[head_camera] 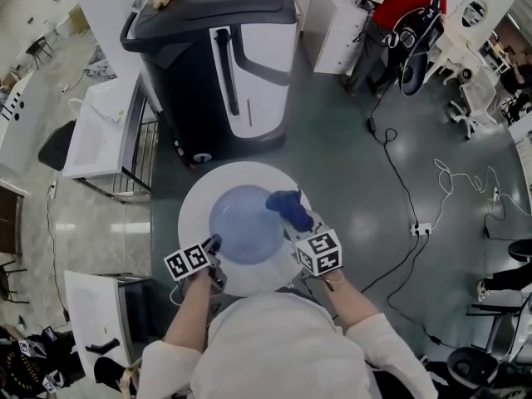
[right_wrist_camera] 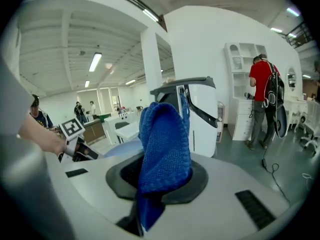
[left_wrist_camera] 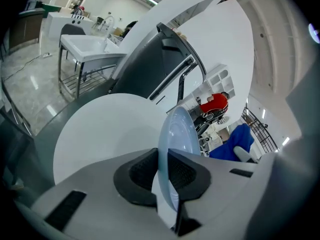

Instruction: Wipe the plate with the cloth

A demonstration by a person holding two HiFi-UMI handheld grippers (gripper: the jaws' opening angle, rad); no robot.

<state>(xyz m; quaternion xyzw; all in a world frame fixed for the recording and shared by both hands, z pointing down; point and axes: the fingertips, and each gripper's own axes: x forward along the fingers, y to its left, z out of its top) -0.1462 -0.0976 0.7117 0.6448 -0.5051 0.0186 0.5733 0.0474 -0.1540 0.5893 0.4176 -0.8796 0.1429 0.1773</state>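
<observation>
**Plate clamped by the rim, cloth pinched over its far right edge**

Nearest the person, at the near edge of the round white table [head_camera: 193, 199], both forearms reach forward in pale sleeves. The left gripper [head_camera: 214, 243] has its jaws closed down tight on the near-left rim of the pale blue plate [head_camera: 245, 224], whose thin edge runs straight between the dark pads. The plate lies over the middle of the table. Whether its underside rests on the tabletop cannot be told.

At the table's near right, the right gripper [head_camera: 298, 221] has its jaws clamped on the blue cloth [head_camera: 285, 203], which stands bunched up out of the pads. From the head view the cloth overlaps the plate's far right rim. Contact between the two cannot be made out.

Beyond the table's far side stands a large dark grey and white machine [head_camera: 216, 56]. Left of the table is a white sink stand [head_camera: 104, 127]. Right of the table, black cables [head_camera: 401, 181] trail over the grey floor. Far beyond, to the right, a person in a red top [head_camera: 403, 2] stands at white shelves.
</observation>
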